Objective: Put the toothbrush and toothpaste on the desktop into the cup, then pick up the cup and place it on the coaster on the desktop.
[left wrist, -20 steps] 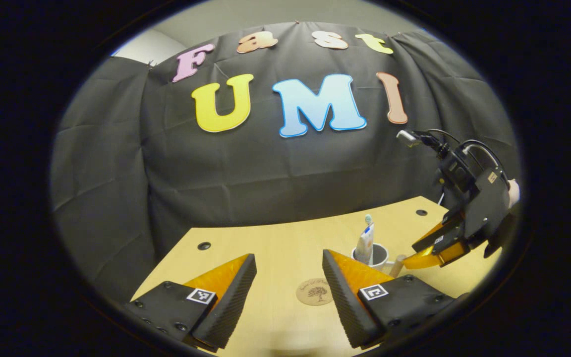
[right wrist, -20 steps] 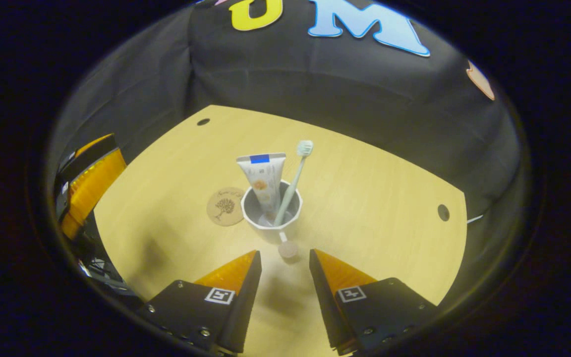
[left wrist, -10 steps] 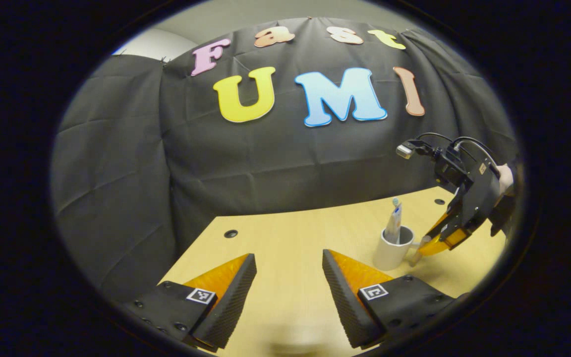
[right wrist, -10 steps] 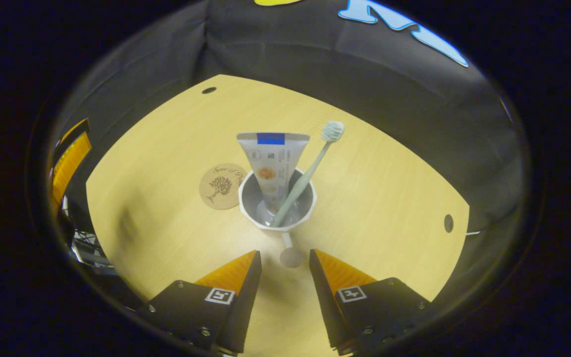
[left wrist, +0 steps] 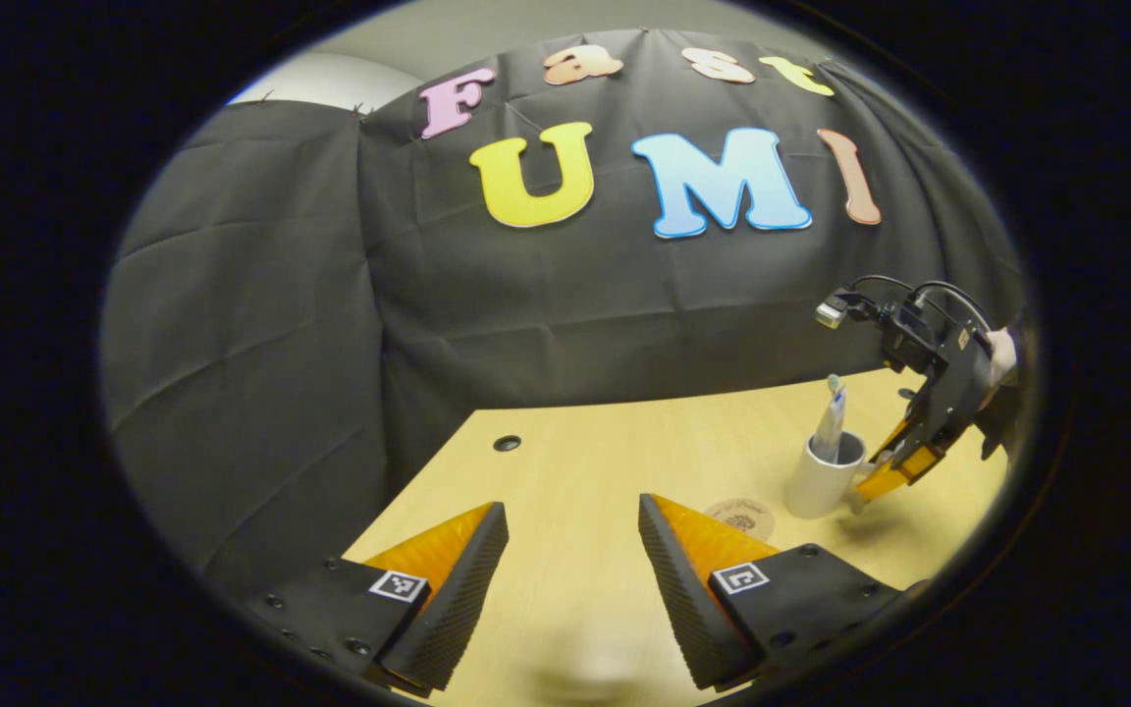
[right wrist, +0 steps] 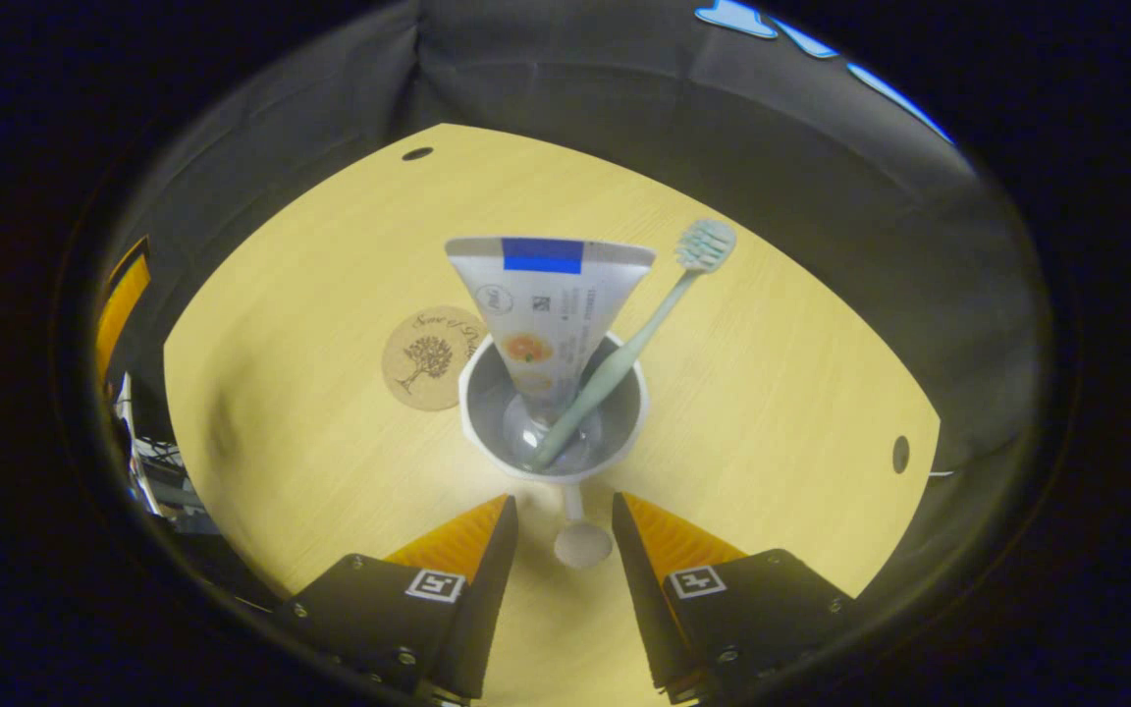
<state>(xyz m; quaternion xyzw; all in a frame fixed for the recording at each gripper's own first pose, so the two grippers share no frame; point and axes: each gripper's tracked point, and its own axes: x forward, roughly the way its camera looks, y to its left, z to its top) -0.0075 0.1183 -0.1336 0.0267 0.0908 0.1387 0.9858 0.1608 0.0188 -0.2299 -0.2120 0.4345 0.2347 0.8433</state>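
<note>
The white cup [right wrist: 553, 422] stands on the wooden desktop [right wrist: 772, 373], just beside the round coaster [right wrist: 425, 355] and not on it. The toothpaste [right wrist: 546, 304] stands inside, flat crimped end up, and the toothbrush [right wrist: 636, 339] leans across it with its bristles above the rim. The cup's handle [right wrist: 577, 530] ends in a round knob that sits between the 2 fingers of the right gripper [right wrist: 565, 525]; the jaws are parted and do not press on it. The left gripper [left wrist: 565, 550] hangs over the desktop, well apart from the cup, spread wide and holding nothing.
</note>
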